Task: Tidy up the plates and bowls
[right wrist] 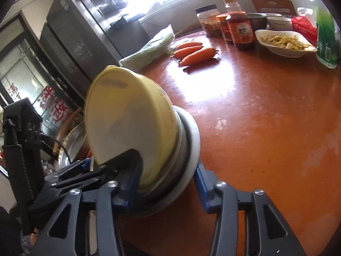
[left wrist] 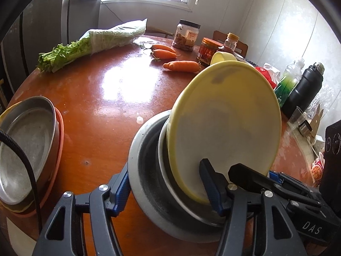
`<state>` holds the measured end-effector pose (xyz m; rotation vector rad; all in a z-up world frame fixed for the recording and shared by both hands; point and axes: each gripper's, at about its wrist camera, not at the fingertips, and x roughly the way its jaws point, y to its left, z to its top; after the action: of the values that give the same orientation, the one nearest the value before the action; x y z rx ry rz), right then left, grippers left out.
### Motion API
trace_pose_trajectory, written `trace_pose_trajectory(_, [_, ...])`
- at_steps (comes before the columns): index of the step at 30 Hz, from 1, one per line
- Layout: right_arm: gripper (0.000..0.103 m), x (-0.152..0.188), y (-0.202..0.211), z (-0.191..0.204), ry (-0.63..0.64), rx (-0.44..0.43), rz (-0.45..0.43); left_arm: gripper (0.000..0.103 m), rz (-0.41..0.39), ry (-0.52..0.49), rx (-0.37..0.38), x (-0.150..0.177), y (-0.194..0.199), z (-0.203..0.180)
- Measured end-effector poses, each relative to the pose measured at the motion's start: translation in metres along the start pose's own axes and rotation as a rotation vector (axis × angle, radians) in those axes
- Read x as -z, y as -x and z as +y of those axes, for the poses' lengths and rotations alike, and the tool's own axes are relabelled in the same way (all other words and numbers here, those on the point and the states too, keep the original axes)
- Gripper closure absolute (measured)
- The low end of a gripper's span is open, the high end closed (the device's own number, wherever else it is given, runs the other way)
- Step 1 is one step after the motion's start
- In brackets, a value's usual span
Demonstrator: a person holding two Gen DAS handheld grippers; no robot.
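A nested stack of bowls is held tilted on its side over the red-brown round table (left wrist: pixel 102 98): a yellow bowl (left wrist: pixel 226 125) innermost, a white bowl (left wrist: pixel 163 149) around it, and a grey metal bowl (left wrist: pixel 138 166) outermost. My left gripper (left wrist: pixel 166 187) is shut across the stack's rim, one finger outside the grey bowl, one inside the yellow bowl. My right gripper (right wrist: pixel 168 183) clamps the same stack (right wrist: pixel 127 123) from the other side. A stack of plates with a metal pan (left wrist: pixel 25 149) on top sits at the table's left edge.
Celery in a bag (left wrist: pixel 91 42), three carrots (left wrist: pixel 181 66), jars (left wrist: pixel 187 35), a sauce bottle (right wrist: pixel 240 29), a dish of food (right wrist: pixel 283 42), a green bottle (left wrist: pixel 287 83) and a black flask (left wrist: pixel 304 89) lie on the far half of the table. A fridge (right wrist: pixel 81 40) stands beyond.
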<state>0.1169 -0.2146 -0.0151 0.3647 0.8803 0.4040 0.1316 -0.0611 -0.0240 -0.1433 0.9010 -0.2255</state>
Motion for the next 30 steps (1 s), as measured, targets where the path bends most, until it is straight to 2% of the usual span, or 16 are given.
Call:
trace_pose_trajectory(14, [0.055, -0.009, 0.011, 0.010, 0.023, 0.004, -0.015, 0.043, -0.021, -0.006, -0.003, -0.010, 0.013, -0.004])
trace_pose_trajectory(30, [0.055, -0.028, 0.034, 0.047, 0.098, -0.034, -0.079, 0.043, -0.099, 0.005, -0.023, -0.020, 0.062, -0.001])
